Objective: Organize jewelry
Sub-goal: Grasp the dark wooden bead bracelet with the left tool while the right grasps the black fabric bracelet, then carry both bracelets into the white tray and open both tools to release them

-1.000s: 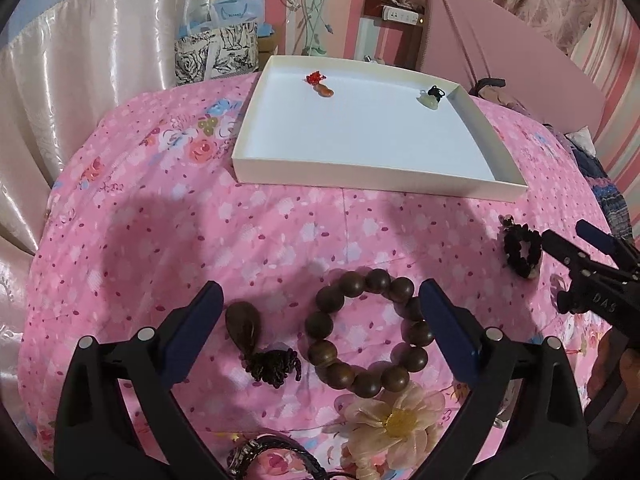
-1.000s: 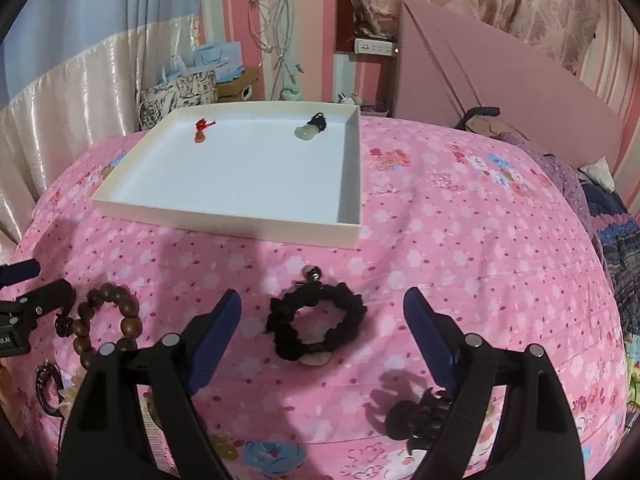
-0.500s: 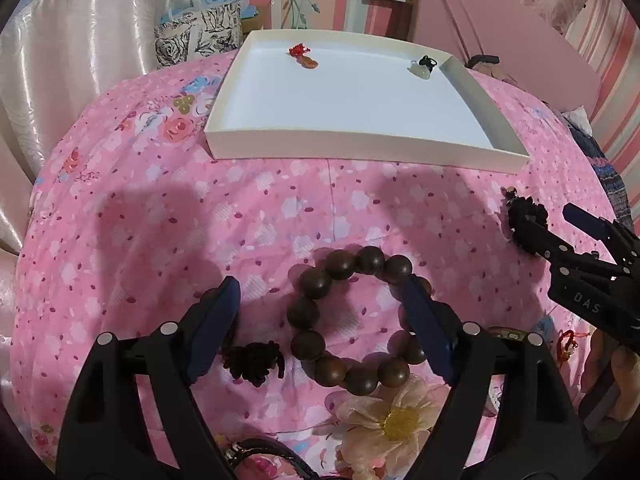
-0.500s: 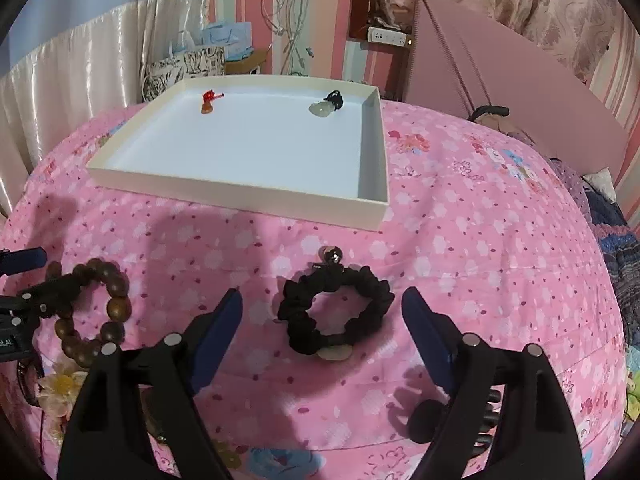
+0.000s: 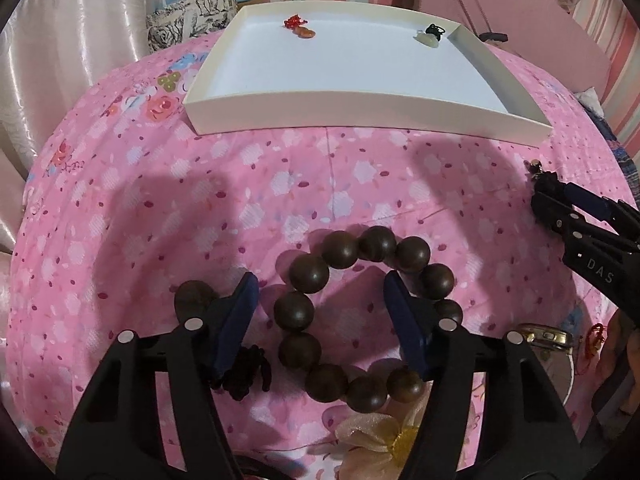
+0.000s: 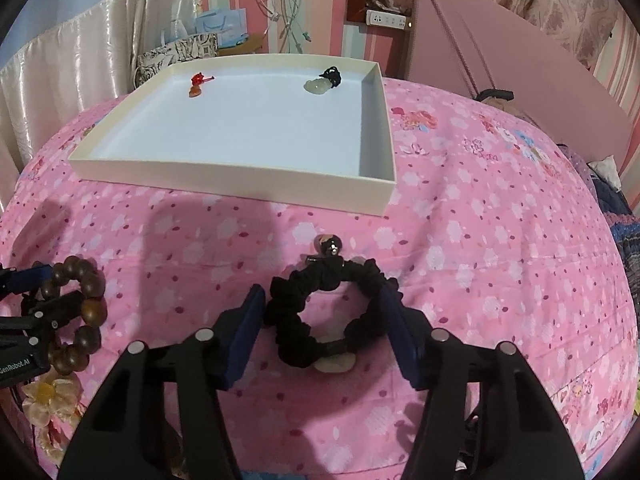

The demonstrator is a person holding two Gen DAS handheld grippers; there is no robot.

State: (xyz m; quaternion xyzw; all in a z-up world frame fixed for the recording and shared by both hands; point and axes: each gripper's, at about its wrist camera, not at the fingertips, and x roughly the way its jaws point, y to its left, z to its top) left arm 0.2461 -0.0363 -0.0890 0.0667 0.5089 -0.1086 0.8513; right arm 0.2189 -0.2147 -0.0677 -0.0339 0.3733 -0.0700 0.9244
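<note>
1. Left gripper (image 5: 320,320): jaws have just been closing and stand half-narrowed astride the near left arc of the wooden bead bracelet (image 5: 366,316); the pads do not press on it
2. Right gripper (image 6: 324,332): jaws have just been closing, flanking the black braided bracelet (image 6: 332,312); the right pad looks to touch it, grip uncertain
3. Both bracelets lie on the pink floral bedspread (image 6: 480,260), in front of the white tray (image 5: 360,116)
4. Tray contents: red charm (image 6: 196,84) and pale pendant (image 6: 318,86) at the far side

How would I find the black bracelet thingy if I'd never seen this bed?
Start at the white tray on the pink flowered bedspread. Just in front of its right corner lies the black braided bracelet, between the right gripper fingers. Unlike the brown wooden bead bracelet, it's cord.
</note>
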